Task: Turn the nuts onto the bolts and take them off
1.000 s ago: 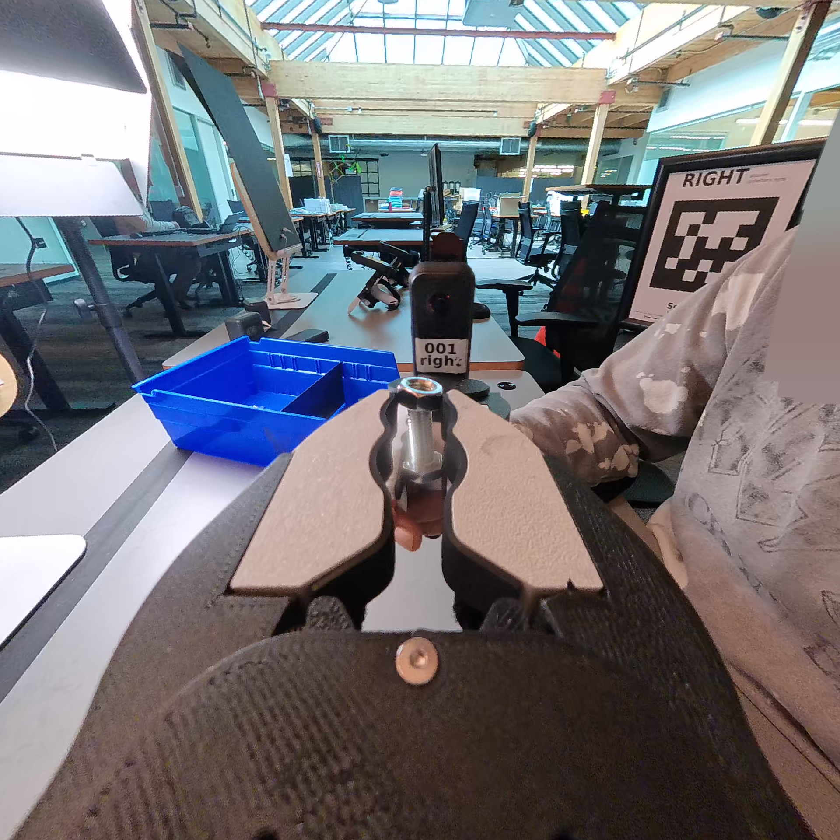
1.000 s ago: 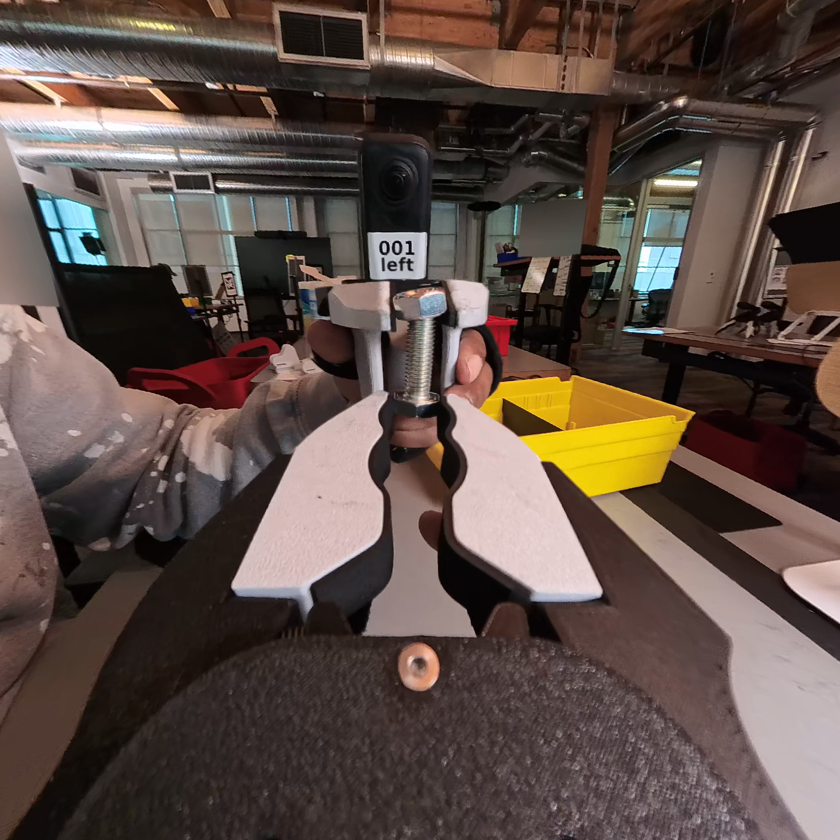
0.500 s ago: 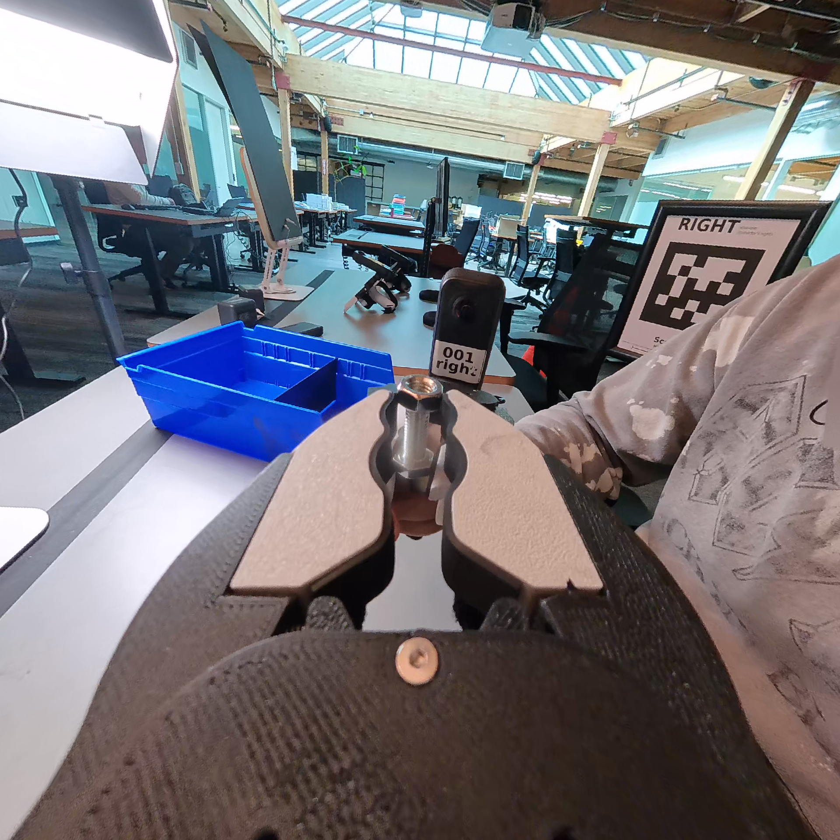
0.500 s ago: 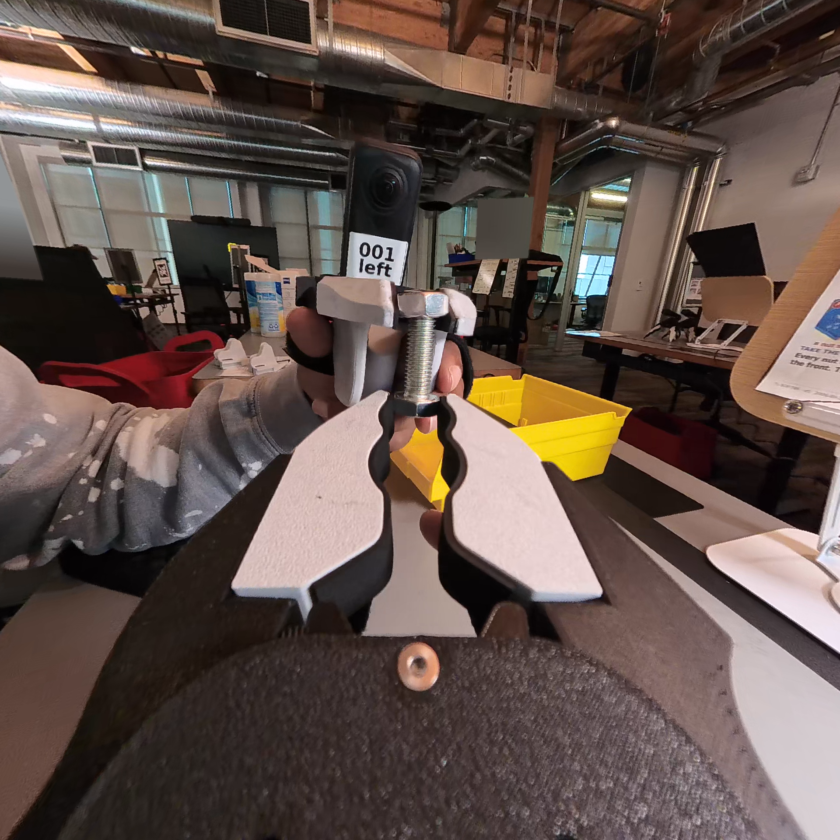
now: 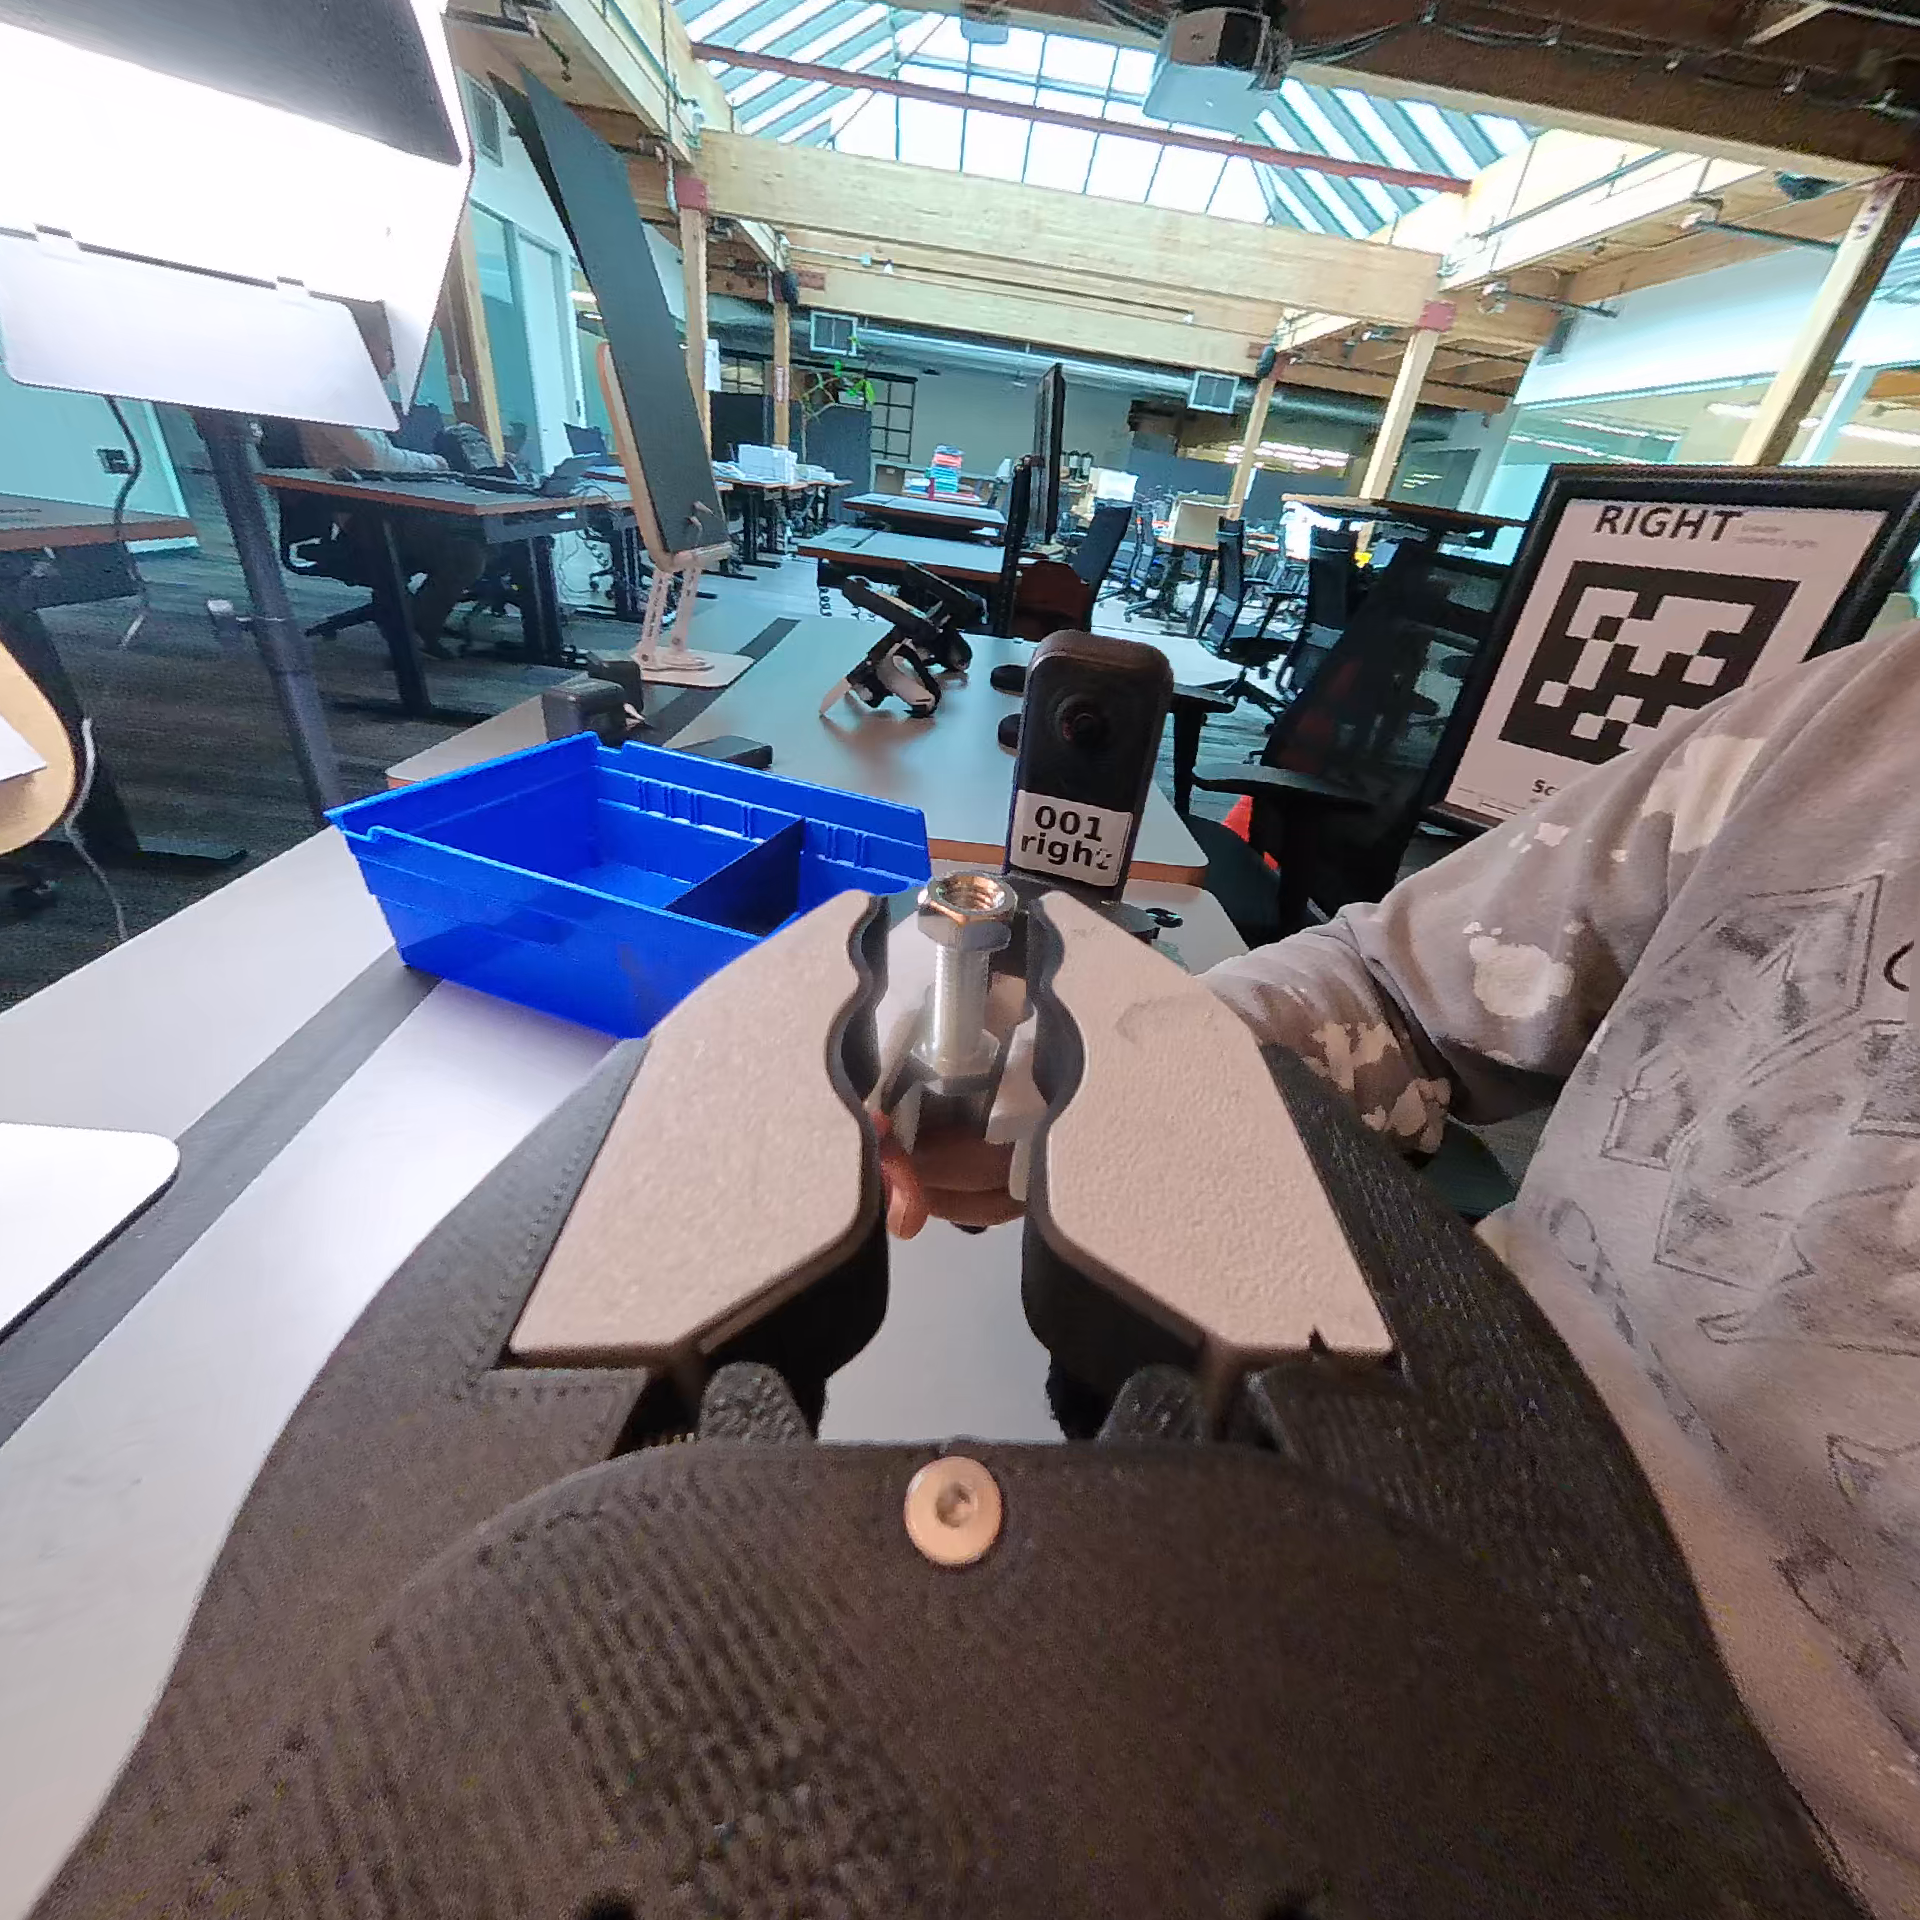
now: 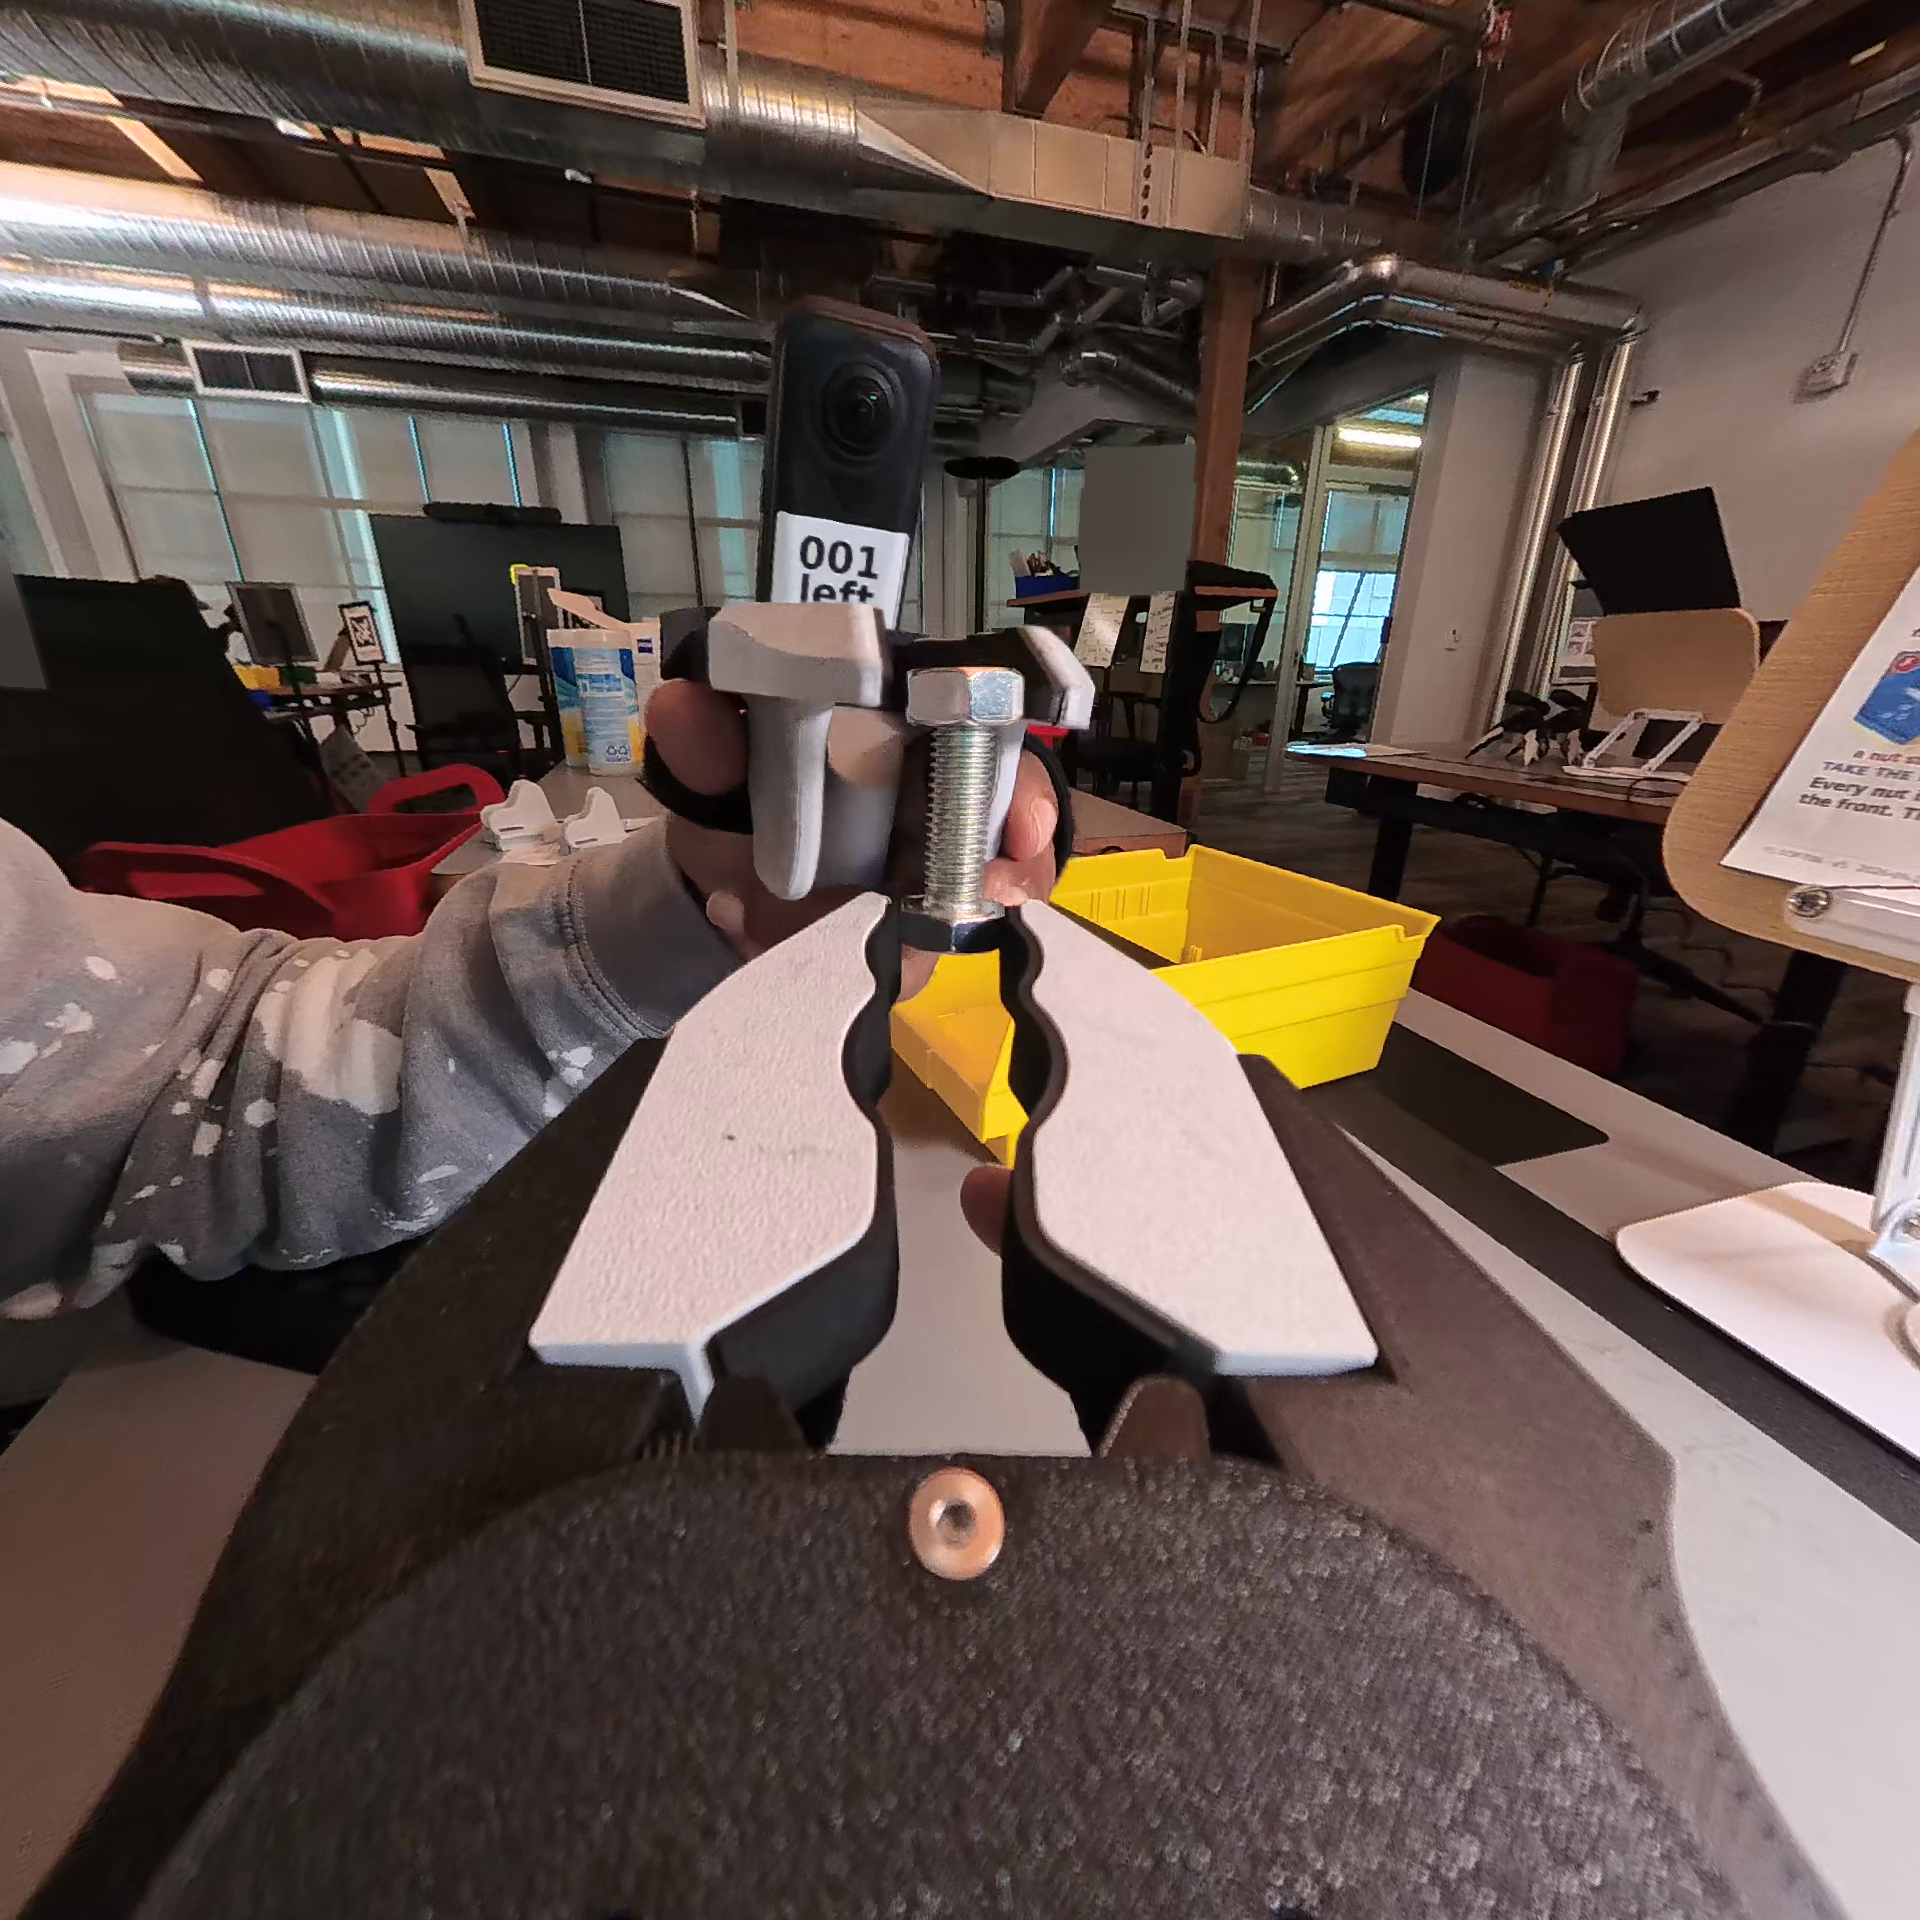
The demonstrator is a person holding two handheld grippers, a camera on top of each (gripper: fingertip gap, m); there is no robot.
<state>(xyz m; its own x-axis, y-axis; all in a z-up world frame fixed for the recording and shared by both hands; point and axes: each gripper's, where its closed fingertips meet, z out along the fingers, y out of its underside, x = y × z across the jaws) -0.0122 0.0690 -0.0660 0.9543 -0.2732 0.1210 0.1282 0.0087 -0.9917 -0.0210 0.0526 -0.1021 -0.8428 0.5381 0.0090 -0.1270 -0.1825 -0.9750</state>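
The hex nut (image 6: 951,923) is clamped between the tips of the right gripper (image 6: 954,925), closed on it. The bolt (image 6: 958,800) is held by its head in the closed left gripper (image 5: 961,914), above the desk (image 5: 208,1039), between blue bin (image 5: 582,883) and yellow bin (image 6: 1247,935).

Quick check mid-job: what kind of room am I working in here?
Probably an open-plan office or lab workshop: rows of desks with office chairs, exposed ceiling ducts, and parts bins, blue and yellow.
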